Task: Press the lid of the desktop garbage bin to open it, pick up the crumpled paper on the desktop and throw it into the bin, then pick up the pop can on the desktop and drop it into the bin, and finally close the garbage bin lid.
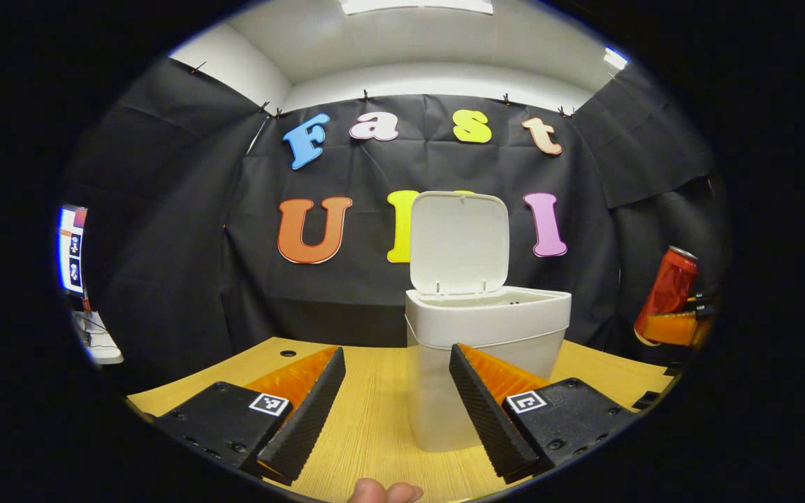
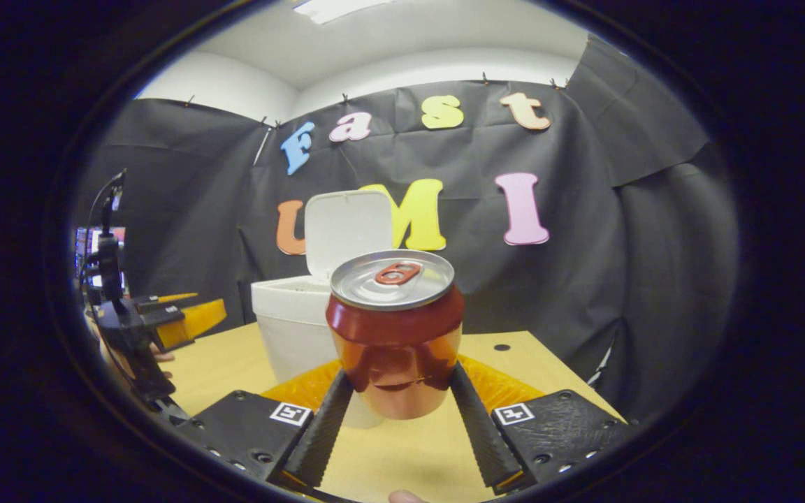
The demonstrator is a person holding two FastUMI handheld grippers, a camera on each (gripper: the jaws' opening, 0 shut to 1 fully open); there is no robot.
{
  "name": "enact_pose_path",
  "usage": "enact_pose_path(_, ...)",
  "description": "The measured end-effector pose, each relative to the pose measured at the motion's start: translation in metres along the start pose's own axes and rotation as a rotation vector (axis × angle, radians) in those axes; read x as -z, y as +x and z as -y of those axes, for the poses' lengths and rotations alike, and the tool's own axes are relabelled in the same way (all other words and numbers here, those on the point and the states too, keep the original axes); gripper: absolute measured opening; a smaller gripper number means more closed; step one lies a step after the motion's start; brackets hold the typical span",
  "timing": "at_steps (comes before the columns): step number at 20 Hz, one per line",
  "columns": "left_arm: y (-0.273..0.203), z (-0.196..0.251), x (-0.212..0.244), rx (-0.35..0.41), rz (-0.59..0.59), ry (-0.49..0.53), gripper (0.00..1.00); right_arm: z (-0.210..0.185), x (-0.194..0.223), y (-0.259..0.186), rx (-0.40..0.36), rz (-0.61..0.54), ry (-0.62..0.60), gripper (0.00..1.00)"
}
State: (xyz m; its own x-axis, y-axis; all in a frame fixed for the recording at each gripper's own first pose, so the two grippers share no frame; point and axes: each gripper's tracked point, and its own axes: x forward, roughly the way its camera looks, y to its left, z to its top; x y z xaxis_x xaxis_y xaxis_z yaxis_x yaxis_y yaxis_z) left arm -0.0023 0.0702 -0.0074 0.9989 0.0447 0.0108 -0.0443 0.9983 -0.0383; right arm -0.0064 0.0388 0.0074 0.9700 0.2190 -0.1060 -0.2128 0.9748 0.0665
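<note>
Because the bin (image 2: 291,328) stands with its lid (image 2: 346,227) up, the right gripper (image 2: 397,419) clamps the pop can (image 2: 394,328) upright above the desktop (image 2: 235,363), near the bin, while the left gripper (image 1: 397,412) waits spread and empty.

the left gripper (image 1: 397,402) hovers level above the tabletop, fingers spread wide with nothing between them. the right gripper (image 2: 397,419) is raised, both fingers clamped on the pop can (image 2: 394,328).

The left gripper (image 1: 395,412) is hovering with its jaws apart, nothing between them. The bin (image 1: 486,349) is standing on the table (image 1: 367,419) just beyond, lid (image 1: 458,241) raised. Far right, the right gripper (image 1: 678,328) is holding the red can (image 1: 668,286).
</note>
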Motion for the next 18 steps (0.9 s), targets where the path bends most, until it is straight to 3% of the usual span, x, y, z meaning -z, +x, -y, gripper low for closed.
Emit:
enact_pose_path(3, -0.004, -0.009, 0.014, -0.005, -0.011, 0.006, 0.96, -0.022, -0.03, 0.019, -0.052, 0.008, 0.003, 0.8)
enact_pose_path(9, -0.014, -0.026, 0.024, -0.029, -0.007, 0.022, 0.96, -0.057, -0.081, 0.054, -0.084, 0.049, -0.094, 0.8)
enact_pose_path(18, -0.021, -0.036, 0.019, -0.012, -0.005, 0.004, 0.97, -0.101, -0.116, 0.137, -0.109, 0.007, -0.134, 0.8)
